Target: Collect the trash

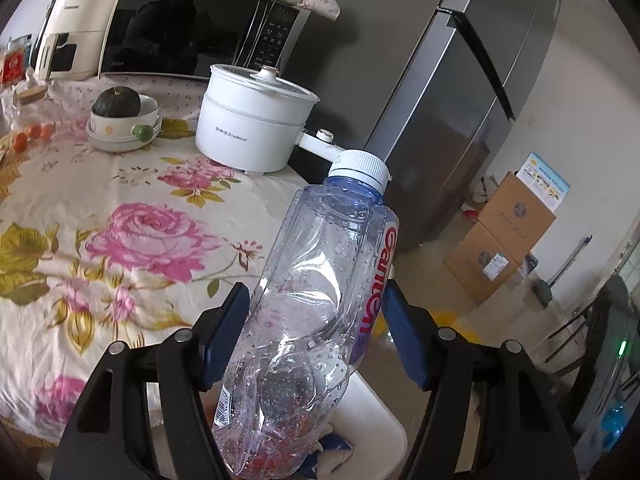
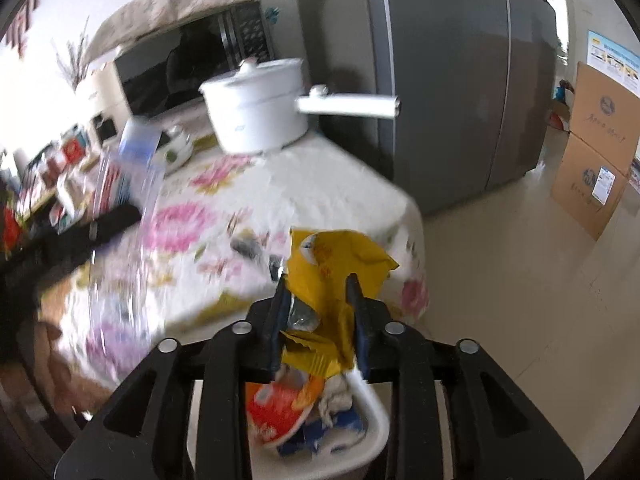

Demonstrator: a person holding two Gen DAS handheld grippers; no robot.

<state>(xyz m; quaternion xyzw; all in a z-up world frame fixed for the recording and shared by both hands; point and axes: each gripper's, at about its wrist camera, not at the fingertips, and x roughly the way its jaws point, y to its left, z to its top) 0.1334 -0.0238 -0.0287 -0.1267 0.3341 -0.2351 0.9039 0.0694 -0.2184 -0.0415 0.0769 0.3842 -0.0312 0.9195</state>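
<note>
1. Tall grey two-door refrigerator (image 1: 452, 92) stands on the floor just beyond the far corner of the tabletop; two stacked brown cardboard boxes (image 1: 504, 240) sit on the floor well to its right.
2. Tabletop under a white cloth printed with pink roses (image 1: 132, 236) carries a black-fronted microwave oven (image 1: 192, 28) at the back, with a floral fabric cover draped over its top.
3. White electric cooking pot with a lid and a straight side handle (image 1: 252, 120) stands on the cloth in front of the microwave, near the table's corner.
4. White ceramic bowl holding a dark green squash (image 1: 120, 116) sits to the left of the pot.
5. White plastic bin (image 2: 360, 440) lies below both grippers (seen past the fingers), already holding an orange wrapper, blue scraps and crumpled paper.
6. Left gripper (image 1: 316, 332): jaws stand fairly wide and are closed on a clear, dented plastic water bottle with a white cap and a red-lettered label (image 1: 320, 280). The bottle is tilted, cap pointing up and away, its base hanging over the bin.
7. Right gripper (image 2: 318, 308): a crumpled yellow foil snack wrapper (image 2: 332, 280) sits between narrow-set jaws, directly above the bin. Whether the pads press on it cannot be told (the view is motion-blurred).
</note>
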